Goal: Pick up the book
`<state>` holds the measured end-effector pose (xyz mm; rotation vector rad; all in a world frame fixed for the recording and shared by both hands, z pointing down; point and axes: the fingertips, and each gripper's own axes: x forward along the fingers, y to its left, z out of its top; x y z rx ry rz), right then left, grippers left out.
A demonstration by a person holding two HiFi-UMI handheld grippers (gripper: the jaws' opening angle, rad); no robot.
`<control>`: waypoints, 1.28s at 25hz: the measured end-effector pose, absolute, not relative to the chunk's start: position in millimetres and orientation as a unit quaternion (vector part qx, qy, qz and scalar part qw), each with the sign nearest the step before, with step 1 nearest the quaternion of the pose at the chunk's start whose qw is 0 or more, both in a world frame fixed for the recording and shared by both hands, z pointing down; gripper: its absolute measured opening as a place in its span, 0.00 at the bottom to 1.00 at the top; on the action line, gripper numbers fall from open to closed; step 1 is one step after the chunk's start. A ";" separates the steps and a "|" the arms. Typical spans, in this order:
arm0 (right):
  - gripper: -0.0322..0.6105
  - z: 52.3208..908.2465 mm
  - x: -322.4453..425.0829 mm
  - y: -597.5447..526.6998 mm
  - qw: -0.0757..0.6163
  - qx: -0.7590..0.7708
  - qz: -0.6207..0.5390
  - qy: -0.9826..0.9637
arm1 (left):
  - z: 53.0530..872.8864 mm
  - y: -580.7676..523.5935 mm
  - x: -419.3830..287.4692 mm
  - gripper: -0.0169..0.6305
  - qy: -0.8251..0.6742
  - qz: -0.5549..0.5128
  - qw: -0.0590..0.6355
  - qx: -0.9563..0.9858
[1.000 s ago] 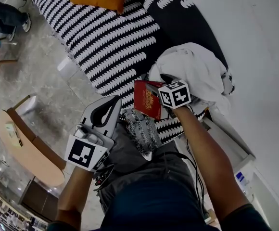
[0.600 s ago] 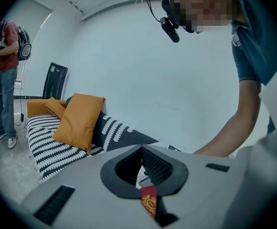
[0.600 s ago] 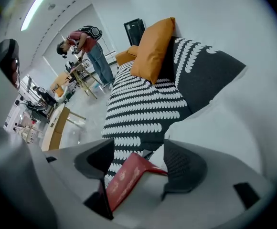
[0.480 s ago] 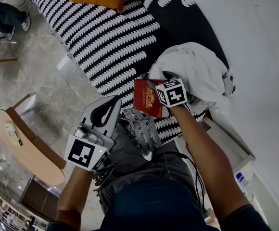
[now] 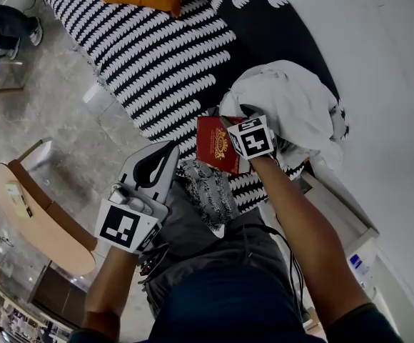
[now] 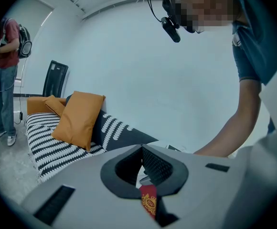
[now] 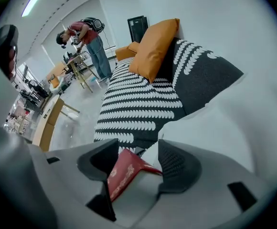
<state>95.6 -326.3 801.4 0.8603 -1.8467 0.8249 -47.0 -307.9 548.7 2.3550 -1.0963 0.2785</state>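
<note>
Item: red book (image 5: 218, 143), lying at your striped sofa's (image 5: 164, 56) front edge beside a white cloth (image 5: 293, 106). Your right gripper (image 7: 137, 151) straddles it for the lift, jaws closing, seemingly not yet pressing (spine nearest one pad). Your left gripper (image 6: 141, 148): jaws together, empty, parked aside to leave room.

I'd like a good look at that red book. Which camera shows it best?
The head view: the red book shows most of its cover. The right gripper view shows it tilted between the closing jaws of the right gripper. The left gripper view catches only a sliver.
</note>
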 end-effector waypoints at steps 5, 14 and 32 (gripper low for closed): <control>0.48 800.2 93.6 -317.2 0.473 0.337 0.299 -0.757 | 549.7 -302.8 -49.8 0.03 -0.409 0.101 0.265 0.867; 0.59 808.5 101.5 -308.2 0.491 0.397 0.248 -0.735 | 551.4 -300.6 -60.6 0.03 -0.411 0.095 0.261 0.868; 0.59 810.1 125.5 -269.7 0.513 0.419 0.230 -0.712 | 552.1 -299.5 -60.4 0.03 -0.415 0.098 0.268 0.864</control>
